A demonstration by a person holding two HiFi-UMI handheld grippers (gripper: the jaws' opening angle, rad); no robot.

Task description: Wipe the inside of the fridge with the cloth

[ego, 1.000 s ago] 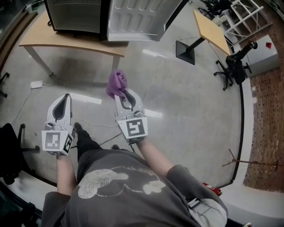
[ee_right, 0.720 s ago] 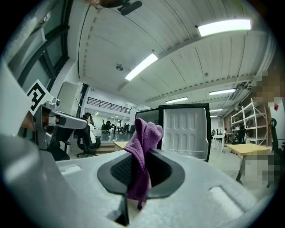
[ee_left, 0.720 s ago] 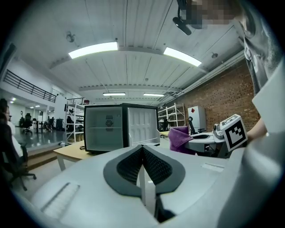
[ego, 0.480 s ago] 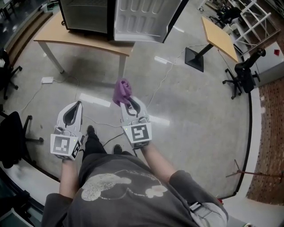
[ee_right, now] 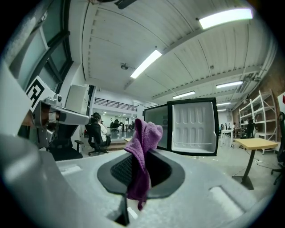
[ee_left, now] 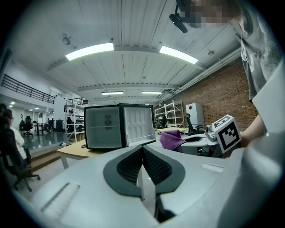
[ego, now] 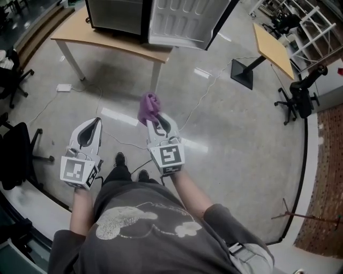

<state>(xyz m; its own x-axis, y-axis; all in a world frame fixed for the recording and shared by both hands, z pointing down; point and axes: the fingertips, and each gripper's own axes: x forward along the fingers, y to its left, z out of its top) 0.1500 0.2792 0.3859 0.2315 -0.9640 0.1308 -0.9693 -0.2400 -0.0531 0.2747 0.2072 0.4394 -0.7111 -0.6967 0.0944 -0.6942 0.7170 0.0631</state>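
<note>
Wiping seemingly unstarted: the right gripper is clamping the crumpled purple cloth at frame centre, well apart from the open black mini fridge at top, the left gripper hanging closed, empty.

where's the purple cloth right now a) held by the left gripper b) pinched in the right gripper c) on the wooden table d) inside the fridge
b: the purple cloth is clamped between the fingers of the right gripper, and the left gripper is shut with nothing in it.
</note>
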